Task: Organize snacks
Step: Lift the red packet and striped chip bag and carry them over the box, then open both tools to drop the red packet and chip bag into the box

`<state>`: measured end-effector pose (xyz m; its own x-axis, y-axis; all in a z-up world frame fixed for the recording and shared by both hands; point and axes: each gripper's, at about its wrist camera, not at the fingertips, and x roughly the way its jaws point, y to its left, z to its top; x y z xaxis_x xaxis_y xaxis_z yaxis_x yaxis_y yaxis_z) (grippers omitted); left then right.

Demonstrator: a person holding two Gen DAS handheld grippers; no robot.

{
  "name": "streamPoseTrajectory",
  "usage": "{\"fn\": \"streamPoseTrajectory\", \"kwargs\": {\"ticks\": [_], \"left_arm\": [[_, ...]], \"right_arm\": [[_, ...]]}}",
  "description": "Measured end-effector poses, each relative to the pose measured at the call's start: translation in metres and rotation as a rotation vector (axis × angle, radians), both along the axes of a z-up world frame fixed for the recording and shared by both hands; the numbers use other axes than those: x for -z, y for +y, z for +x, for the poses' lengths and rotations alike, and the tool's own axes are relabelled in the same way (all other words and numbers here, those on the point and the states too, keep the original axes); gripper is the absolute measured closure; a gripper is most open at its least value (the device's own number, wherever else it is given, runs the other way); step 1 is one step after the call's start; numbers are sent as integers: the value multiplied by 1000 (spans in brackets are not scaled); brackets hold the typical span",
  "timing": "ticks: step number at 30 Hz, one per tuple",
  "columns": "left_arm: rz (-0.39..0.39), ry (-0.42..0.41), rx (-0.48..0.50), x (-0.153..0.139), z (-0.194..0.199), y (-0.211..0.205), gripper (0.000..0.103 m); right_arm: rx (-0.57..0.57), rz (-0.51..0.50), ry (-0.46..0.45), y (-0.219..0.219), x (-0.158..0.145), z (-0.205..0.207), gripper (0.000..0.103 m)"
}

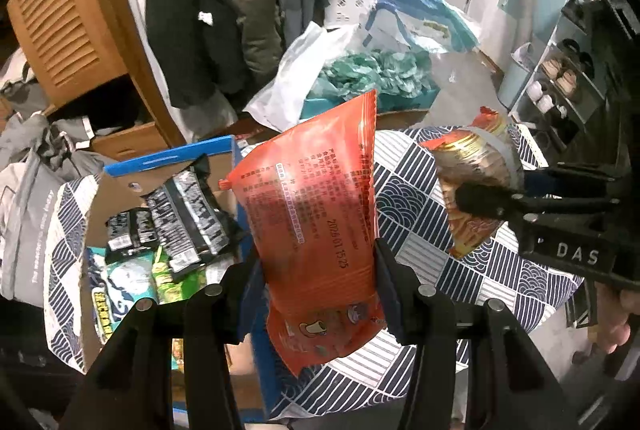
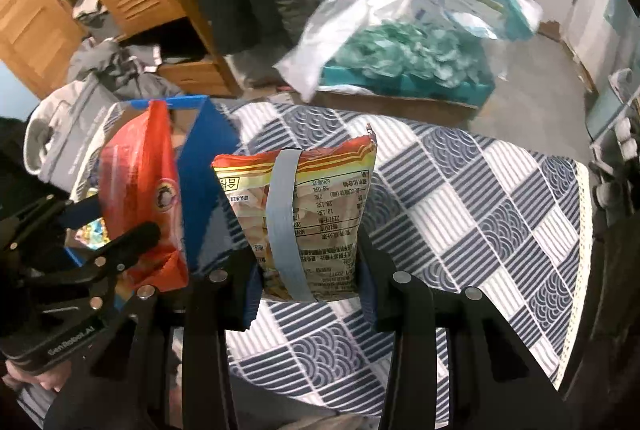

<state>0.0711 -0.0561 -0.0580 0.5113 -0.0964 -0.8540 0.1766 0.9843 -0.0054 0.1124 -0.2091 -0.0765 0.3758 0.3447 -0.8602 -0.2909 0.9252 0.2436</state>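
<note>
Patterned tablecloth [image 2: 460, 197] — two grippers, two snack bags

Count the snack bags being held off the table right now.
2. The red-orange bag is clamped in the left hand-held gripper beside the blue box; the taped chip bag is in the right hand-held gripper above the patterned tablecloth.

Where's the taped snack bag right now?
The taped bag is held up in the right claw, above the patterned cloth, right of the orange bag in the left claw.
</note>
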Motion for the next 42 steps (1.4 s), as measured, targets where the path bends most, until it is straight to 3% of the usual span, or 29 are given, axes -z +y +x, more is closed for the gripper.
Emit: {"fn": "streamPoseTrajectory", "kwargs": {"ticks": [11, 20, 36, 42], "left_arm": [[-13, -42, -33, -16, -20, 37, 51], [-26, -33, -123, -12, -24, 85, 51], [18, 32, -299, 32, -26, 175, 51], [-19, 77, -317, 43, -29, 190, 50]], "right_arm": [[-88, 26, 6, 53, -6, -5, 64], [-156, 28, 22, 102, -5, -7, 64], [-256, 49, 106, 183, 15, -4, 64], [-297, 34, 125, 209, 24, -9, 64]]}}
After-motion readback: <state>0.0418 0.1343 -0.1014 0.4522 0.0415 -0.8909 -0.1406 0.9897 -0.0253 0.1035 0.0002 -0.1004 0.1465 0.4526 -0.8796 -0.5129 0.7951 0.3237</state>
